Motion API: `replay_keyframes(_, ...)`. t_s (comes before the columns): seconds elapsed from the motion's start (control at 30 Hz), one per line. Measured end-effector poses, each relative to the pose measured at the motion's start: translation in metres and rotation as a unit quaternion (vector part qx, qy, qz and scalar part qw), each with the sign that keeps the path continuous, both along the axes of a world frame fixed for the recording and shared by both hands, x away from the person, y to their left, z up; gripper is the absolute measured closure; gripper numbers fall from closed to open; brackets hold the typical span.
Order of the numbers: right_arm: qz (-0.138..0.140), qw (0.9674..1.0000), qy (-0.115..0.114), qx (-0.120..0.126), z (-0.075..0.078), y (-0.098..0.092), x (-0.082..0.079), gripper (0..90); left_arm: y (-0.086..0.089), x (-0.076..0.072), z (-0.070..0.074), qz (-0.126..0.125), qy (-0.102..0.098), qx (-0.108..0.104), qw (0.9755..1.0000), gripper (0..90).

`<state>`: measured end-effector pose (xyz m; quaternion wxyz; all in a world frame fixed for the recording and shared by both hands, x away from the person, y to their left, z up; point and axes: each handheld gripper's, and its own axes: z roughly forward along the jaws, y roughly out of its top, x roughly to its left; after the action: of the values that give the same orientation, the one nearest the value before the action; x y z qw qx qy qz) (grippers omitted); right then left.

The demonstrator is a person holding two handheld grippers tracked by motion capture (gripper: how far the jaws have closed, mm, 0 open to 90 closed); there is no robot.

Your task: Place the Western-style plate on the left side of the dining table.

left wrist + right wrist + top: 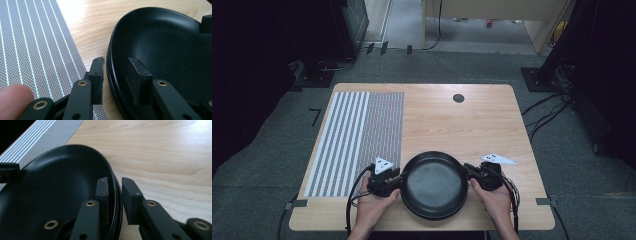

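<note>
At the near edge of the bench [472, 115], two hands come in from below, and each one holds a gripper against a black plate [433, 185]. From the gripper views it looks like a stack of several black plates, because thin rim lines lie one under another, but I cannot count them. The stack rests on the wood, a little right of the middle and close to the person.

The left gripper [117, 75] straddles the left rim: one jaw stands inside the plate and the other outside, over the wood. A gap shows between the outer jaw and the rim, so the jaws are spread and not yet pressed together. The right gripper [115, 195] does the same on the opposite rim, one jaw inside and one outside, also with a small gap, so it is released too. I judge that the two are placed on opposite sides so that the plate can be lifted level, without tipping. A fingertip [15, 96] shows at the lower corner of the left gripper view.

Just beside the stack, on the left part of the bench, lies a striped mat [357, 140], with wide white stripes on its left half and a fine pattern on its right half. Farther away, near the far edge, there is a small dark round hole [458, 98] in the wood.

Beyond the bench the floor is grey carpet [452, 65], with cables [547, 112] at the right and dark equipment on both sides.
</note>
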<state>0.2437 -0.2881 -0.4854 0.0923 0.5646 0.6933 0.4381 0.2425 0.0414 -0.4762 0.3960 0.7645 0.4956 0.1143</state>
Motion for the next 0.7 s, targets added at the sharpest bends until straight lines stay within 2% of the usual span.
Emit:
replay_keyframes(0.07, 0.002, 1.0000, 0.003, -0.007, -0.0014, 0.0011, 0.0000, 79.2, 0.0016, 0.0001, -0.0011, -0.009, 0.005, -0.006, 0.9999, 67.7)
replay_keyframes(0.2, 0.004, 1.0000, 0.005, -0.007, -0.0017, 0.0018, -0.0006, 80.5, 0.0014, 0.0004, -0.0025, -0.014, 0.014, -0.005, 0.9998, 69.0)
replay_keyframes(0.23, 0.004, 1.0000, 0.004, -0.005, -0.0021, 0.0017, -0.0009, 80.2, 0.0013, 0.0008, -0.0032, -0.021, 0.025, -0.004, 0.9995, 67.7)
replay_keyframes(0.33, 0.007, 1.0000, 0.003, -0.001, -0.0033, 0.0004, -0.0010, 80.1, 0.0010, 0.0003, -0.0040, -0.030, 0.034, -0.006, 0.9990, 66.7)
replay_keyframes(0.47, 0.008, 1.0000, -0.001, -0.001, -0.0038, 0.0003, -0.0021, 80.3, 0.0022, -0.0004, -0.0046, -0.039, 0.035, -0.006, 0.9986, 64.5)
replay_keyframes(0.7, 0.006, 1.0000, -0.001, 0.001, -0.0035, -0.0007, -0.0030, 80.9, 0.0032, -0.0006, -0.0042, -0.039, 0.043, -0.009, 0.9983, 64.1)
